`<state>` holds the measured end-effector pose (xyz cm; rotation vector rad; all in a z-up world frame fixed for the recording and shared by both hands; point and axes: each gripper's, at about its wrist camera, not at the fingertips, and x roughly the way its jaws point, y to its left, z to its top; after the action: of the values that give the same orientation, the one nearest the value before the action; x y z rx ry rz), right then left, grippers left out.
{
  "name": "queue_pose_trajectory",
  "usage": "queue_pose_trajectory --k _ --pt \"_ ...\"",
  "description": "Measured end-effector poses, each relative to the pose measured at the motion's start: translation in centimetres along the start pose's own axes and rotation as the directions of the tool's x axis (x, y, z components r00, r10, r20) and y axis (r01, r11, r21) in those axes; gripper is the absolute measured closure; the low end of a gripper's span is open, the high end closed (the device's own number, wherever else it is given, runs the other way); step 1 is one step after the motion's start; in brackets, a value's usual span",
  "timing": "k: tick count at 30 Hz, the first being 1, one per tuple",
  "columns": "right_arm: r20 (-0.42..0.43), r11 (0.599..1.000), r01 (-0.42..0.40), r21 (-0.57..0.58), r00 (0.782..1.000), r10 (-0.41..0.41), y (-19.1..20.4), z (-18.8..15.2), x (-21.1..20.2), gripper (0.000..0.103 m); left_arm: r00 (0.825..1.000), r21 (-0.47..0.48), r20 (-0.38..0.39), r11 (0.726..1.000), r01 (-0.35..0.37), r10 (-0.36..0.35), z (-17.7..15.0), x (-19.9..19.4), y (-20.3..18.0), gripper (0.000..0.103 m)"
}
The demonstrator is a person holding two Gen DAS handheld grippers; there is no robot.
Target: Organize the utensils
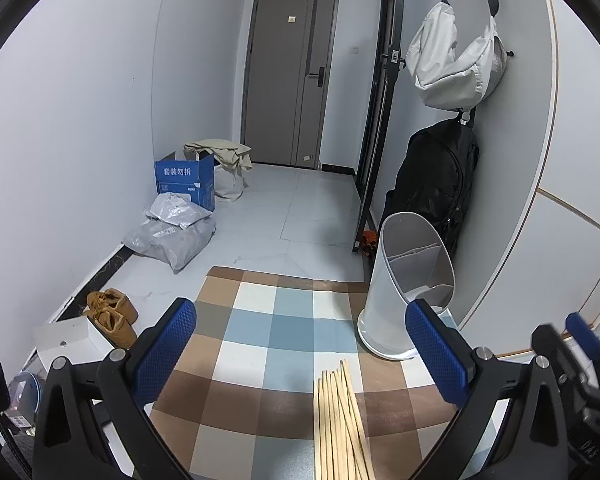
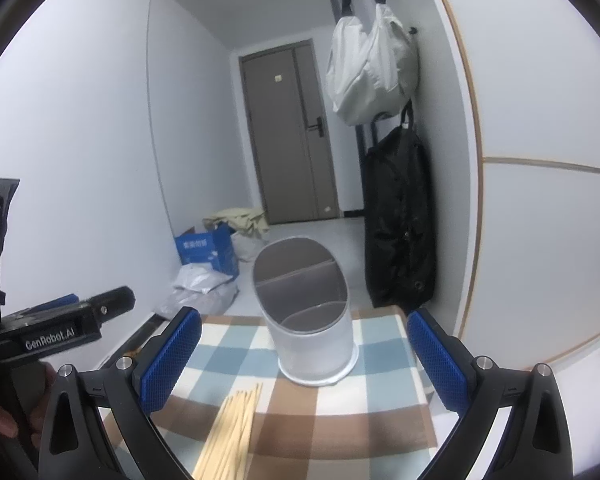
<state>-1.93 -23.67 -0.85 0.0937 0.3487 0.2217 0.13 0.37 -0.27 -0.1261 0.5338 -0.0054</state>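
A bundle of several pale wooden chopsticks (image 1: pixel 338 420) lies on a checked cloth (image 1: pixel 260 332), between and below my left gripper's (image 1: pixel 306 344) open blue fingers. A white oval utensil holder (image 1: pixel 408 288) with a divider stands upright at the cloth's far right corner. In the right wrist view the holder (image 2: pixel 310 312) stands straight ahead, beyond my open right gripper (image 2: pixel 306 354), and the chopsticks (image 2: pixel 232 428) lie low and left of centre. Neither gripper holds anything. The left gripper's body (image 2: pixel 60 328) shows at the left of the right wrist view.
The cloth covers a table against a white wall panel (image 1: pixel 572 184). A black backpack (image 1: pixel 432 188) and a pale bag (image 1: pixel 456 60) hang behind the holder. On the floor are a blue box (image 1: pixel 186 180), grey parcels (image 1: pixel 172 228) and brown shoes (image 1: pixel 112 316).
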Motion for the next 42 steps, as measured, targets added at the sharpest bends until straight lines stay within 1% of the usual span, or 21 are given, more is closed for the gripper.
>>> queue_pose_trajectory --k 3,5,7,8,10,12,13,15,17,18,19,21,22,24,29,31,33,36,39,41,42 --pt "-0.056 1.0 -0.021 -0.005 0.998 0.02 0.3 -0.3 0.9 0.0 1.0 -0.007 -0.02 1.0 -0.013 0.013 0.1 0.3 0.6 0.001" --pt "-0.11 0.999 -0.04 -0.018 0.993 0.037 0.8 -0.5 1.9 0.004 0.999 -0.023 -0.035 1.0 -0.021 0.02 0.2 0.6 1.3 0.001" --pt "-0.187 0.997 -0.07 -0.033 0.98 0.063 1.3 -0.7 3.5 0.017 0.998 -0.045 -0.055 0.998 -0.034 0.032 0.4 1.1 2.3 0.001" --pt "-0.227 0.996 -0.085 -0.038 0.971 0.075 1.6 -0.8 4.3 0.02 0.997 -0.057 -0.067 0.998 -0.04 0.036 0.5 1.4 2.8 0.001" --pt "-0.31 0.993 -0.109 -0.051 0.947 0.088 2.2 -1.1 6.3 0.034 0.994 -0.074 -0.094 0.996 -0.056 0.049 0.5 2.0 4.0 0.001" --pt "-0.395 0.988 -0.137 -0.066 0.913 0.1 2.9 -1.8 8.5 0.042 0.991 -0.098 -0.121 0.992 -0.072 0.06 0.5 2.7 5.2 0.001" --pt "-0.443 0.986 -0.151 -0.076 0.89 0.103 3.4 -2.3 9.7 0.05 0.989 -0.11 -0.133 0.991 -0.081 0.066 0.5 3.0 5.8 0.001" --pt "-0.515 0.98 -0.174 -0.094 0.851 0.102 4.4 -3.6 12.1 0.058 0.984 -0.128 -0.16 0.987 -0.094 0.073 0.5 3.7 6.8 0.001" --pt "-0.583 0.977 -0.187 -0.108 0.807 0.09 5.0 -4.8 14.3 0.061 0.978 -0.139 -0.189 0.984 -0.114 0.087 0.4 4.4 7.5 0.001" --pt "-0.602 0.976 -0.189 -0.103 0.793 0.09 5.1 -5.2 14.8 0.068 0.975 -0.15 -0.205 0.981 -0.122 0.09 0.3 4.7 8.0 0.001" --pt "-0.633 0.975 -0.203 -0.094 0.768 0.099 5.3 -5.9 15.9 0.074 0.972 -0.158 -0.216 0.98 -0.124 0.089 0.2 5.0 8.3 0.001" --pt "-0.675 0.973 -0.204 -0.111 0.734 0.077 5.9 -6.8 17.3 0.076 0.968 -0.174 -0.236 0.977 -0.125 0.082 0.1 5.4 9.0 0.001" --pt "-0.686 0.971 -0.206 -0.122 0.725 0.068 6.2 -7.2 18.1 0.079 0.967 -0.177 -0.241 0.976 -0.127 0.082 0.2 5.7 9.3 0.001" --pt "-0.7 0.968 -0.216 -0.127 0.711 0.067 6.7 -7.6 19.1 0.079 0.962 -0.181 -0.258 0.974 -0.134 0.084 0.0 6.1 9.7 0.001" --pt "-0.73 0.969 -0.196 -0.151 0.683 0.024 7.0 -8.1 21.6 0.079 0.953 -0.207 -0.297 0.97 -0.13 0.064 0.0 7.0 10.9 0.001" --pt "-0.748 0.972 -0.188 -0.138 0.664 0.022 6.8 -8.5 22.4 0.079 0.949 -0.213 -0.308 0.968 -0.131 0.061 0.0 7.3 11.1 0.001" --pt "-0.75 0.975 -0.18 -0.127 0.661 0.024 6.7 -8.6 22.7 0.08 0.947 -0.21 -0.316 0.969 -0.134 0.063 -0.2 7.4 11.3 0.001" --pt "-0.752 0.98 -0.171 -0.103 0.658 0.035 6.7 -8.5 22.8 0.089 0.942 -0.214 -0.33 0.967 -0.136 0.059 -0.3 7.6 11.5 0.001" --pt "-0.746 0.983 -0.162 -0.092 0.665 0.04 6.5 -8.3 22.4 0.098 0.94 -0.21 -0.335 0.968 -0.138 0.061 -0.3 7.7 11.4 0.001" --pt "-0.742 0.985 -0.156 -0.073 0.668 0.05 6.3 -8.2 22.3 0.098 0.939 -0.202 -0.338 0.969 -0.14 0.066 -0.4 7.8 11.3 0.001" --pt "-0.734 0.986 -0.157 -0.054 0.676 0.067 6.0 -8.0 22.0 0.098 0.937 -0.193 -0.341 0.971 -0.143 0.07 -0.5 7.9 11.1 0.001"
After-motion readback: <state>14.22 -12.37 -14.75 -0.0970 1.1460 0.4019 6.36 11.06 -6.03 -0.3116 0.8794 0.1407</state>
